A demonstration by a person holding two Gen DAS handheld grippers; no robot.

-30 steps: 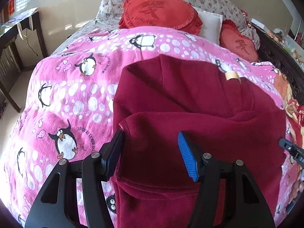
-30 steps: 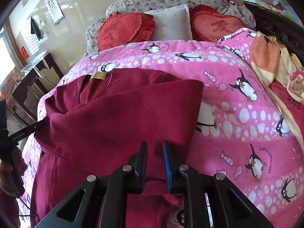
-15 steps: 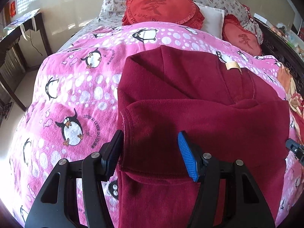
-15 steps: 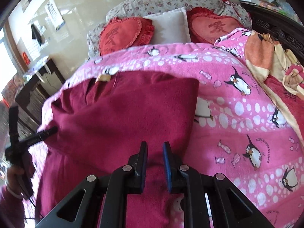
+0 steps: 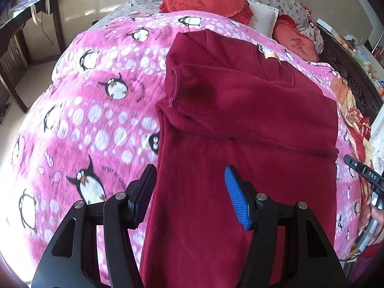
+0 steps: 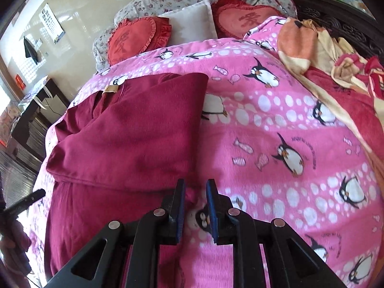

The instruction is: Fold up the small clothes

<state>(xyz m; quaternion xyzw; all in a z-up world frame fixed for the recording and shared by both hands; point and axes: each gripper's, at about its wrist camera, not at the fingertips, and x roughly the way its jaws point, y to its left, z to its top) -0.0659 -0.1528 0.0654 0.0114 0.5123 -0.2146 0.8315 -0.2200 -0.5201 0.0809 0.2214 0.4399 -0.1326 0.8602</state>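
A maroon top lies flat on the pink penguin blanket, with a sleeve folded across its chest and a tan neck label at the far end. My left gripper hovers open over the lower body of the top, its left finger above the garment's left edge, holding nothing. The right wrist view shows the same top to the left. My right gripper stands just off the top's right edge above the blanket, jaws a narrow gap apart with nothing between them.
Red heart cushions and a white pillow line the head of the bed. A pile of orange and cream clothes lies on the right side. A dark desk stands left of the bed, a carved dark frame on the right.
Both grippers drew back toward the near end of the top. The left one left the folded sleeve behind. The right one slid off the maroon cloth to over the blanket.
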